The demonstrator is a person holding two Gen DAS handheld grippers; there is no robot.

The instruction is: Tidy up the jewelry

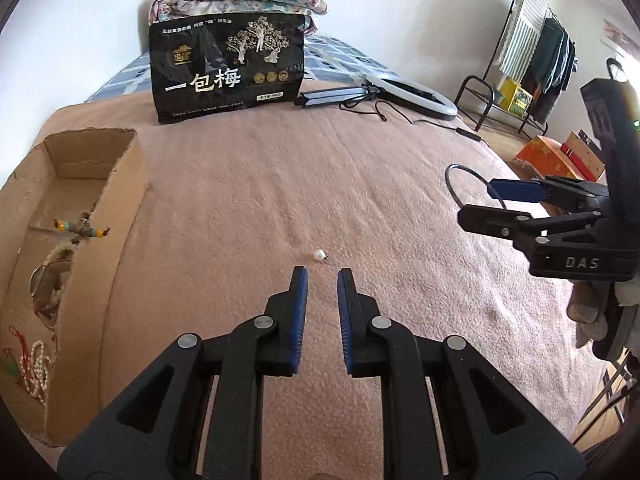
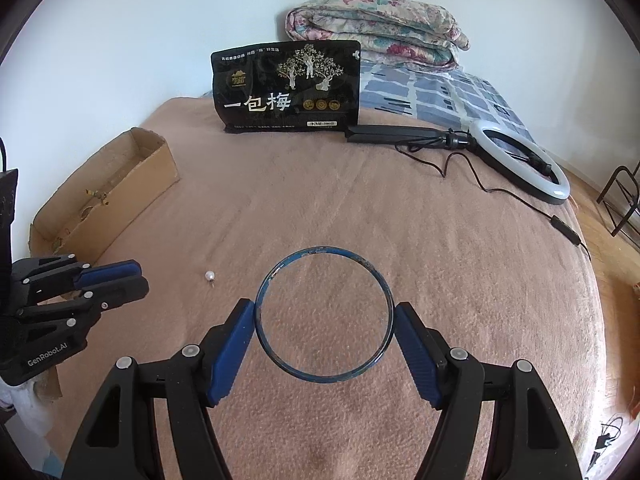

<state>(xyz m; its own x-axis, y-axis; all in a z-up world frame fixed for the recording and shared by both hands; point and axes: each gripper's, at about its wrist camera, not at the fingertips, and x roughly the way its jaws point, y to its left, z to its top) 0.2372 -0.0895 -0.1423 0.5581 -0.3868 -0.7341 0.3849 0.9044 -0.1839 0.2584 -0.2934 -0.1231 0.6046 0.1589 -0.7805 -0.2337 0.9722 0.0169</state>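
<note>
A thin blue bangle (image 2: pixel 320 251) hangs above the pink blanket, and my right gripper (image 2: pixel 324 305) is shut on it, one pad pressing each side. From the left wrist view that right gripper (image 1: pixel 476 203) sits at the right with the bangle (image 1: pixel 448 178) sticking out of it. A small pearl earring (image 1: pixel 319 255) (image 2: pixel 209 276) lies on the blanket just ahead of my left gripper (image 1: pixel 322 276) (image 2: pixel 140 276), whose jaws are nearly together with nothing between them. A cardboard box (image 1: pixel 128 184) (image 2: pixel 132 200) at the left holds a pearl necklace (image 1: pixel 38 364) and beaded pieces (image 1: pixel 80 232).
A black snack bag (image 1: pixel 228 68) stands at the back of the bed before a folded floral quilt (image 2: pixel 372 28). A ring light (image 2: pixel 520 160) with its cable lies at the back right. Beyond the bed's right edge stands a clothes rack (image 1: pixel 536 48).
</note>
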